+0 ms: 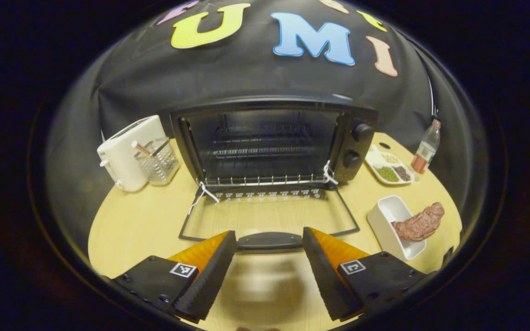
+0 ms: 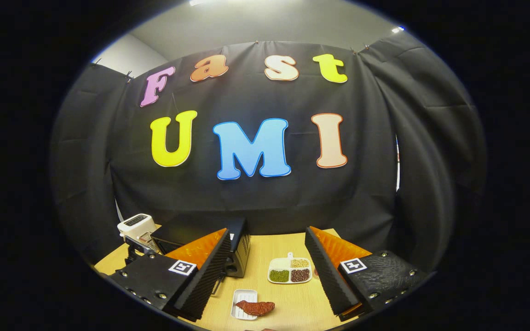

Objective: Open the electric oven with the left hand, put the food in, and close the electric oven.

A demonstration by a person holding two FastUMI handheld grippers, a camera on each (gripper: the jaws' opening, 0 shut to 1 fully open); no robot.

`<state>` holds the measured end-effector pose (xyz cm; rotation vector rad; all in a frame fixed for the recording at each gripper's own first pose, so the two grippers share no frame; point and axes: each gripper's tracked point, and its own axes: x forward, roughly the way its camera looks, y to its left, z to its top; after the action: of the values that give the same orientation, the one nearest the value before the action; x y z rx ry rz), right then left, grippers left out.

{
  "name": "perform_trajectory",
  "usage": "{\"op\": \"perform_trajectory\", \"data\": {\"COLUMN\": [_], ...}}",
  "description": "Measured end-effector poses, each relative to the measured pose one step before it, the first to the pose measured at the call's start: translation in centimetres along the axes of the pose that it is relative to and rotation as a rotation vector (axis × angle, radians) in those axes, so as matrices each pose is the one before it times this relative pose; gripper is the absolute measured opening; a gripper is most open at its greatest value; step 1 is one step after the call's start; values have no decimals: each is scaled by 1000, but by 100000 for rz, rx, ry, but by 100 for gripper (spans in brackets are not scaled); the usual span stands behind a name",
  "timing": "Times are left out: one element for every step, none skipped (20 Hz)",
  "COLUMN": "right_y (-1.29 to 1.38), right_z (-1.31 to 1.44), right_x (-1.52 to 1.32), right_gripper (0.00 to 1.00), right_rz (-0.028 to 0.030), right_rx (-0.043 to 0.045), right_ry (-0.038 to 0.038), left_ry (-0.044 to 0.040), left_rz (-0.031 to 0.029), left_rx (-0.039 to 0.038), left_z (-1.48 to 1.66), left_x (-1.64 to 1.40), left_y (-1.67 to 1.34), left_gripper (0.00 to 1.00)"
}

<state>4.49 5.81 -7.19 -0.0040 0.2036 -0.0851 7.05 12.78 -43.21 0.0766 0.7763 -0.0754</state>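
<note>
Wooden table (image 1: 154, 220) inside black-draped booth

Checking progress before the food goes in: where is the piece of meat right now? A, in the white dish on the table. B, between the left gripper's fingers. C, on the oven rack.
A: the meat lies in the white dish, right of the open oven.

Beyond the left tongs stand one electric oven (image 1: 274, 142), one toaster (image 1: 129, 151) and one wire basket (image 1: 157, 161). To their right lie one white dish (image 1: 387, 225) of meat (image 1: 419, 223), one sectioned tray (image 1: 387, 171), one bottle (image 1: 426, 147).
</note>
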Motion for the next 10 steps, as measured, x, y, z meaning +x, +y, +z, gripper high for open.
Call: {"op": "perform_trajectory", "data": {"right_y": [-43, -114, -225, -453, -385, -367, -401, -398, -467, -513], "right_z": [-363, -667, -616, -758, -815, -1130, -1236, -1401, -1560, -1411], "right_x": [205, 276, 189, 166, 289, 390, 472, 451, 542, 366], "right_gripper": [98, 98, 98, 98, 98, 98, 98, 98, 98, 98], "right_rz": [127, 15, -65, -445, -212, 284, 514, 932, 383, 775], "right_rx": [72, 179, 137, 199, 288, 766, 1272, 2092, 3066, 4698], "right_ry": [821, 1311, 1264, 1545, 1760, 2187, 3070, 3646, 5106, 4350], "left_ry": [-1840, -3359, -4290, -4385, -4185, -4494, -4310, -4044, -3883, -5087], "left_rz": [-379, -144, -293, -319, -163, -23, -60, 77, 183, -442], "left_rx": [572, 380, -334, -776, -878, -1135, -1582, -1674, -2306, -2315], "left_z": [966, 1463, 1859, 1981, 2116, 2162, 2326, 2155, 2438, 2382], "left_x": [-601, -754, -654, -722, -853, -1064, -877, -949, -962, -830], "left_y": [-214, -114, -197, -162, -142, -63, -37, -62, -43, -190], "left_gripper": [97, 100, 97, 97, 100, 97, 97, 92, 97, 100]}}
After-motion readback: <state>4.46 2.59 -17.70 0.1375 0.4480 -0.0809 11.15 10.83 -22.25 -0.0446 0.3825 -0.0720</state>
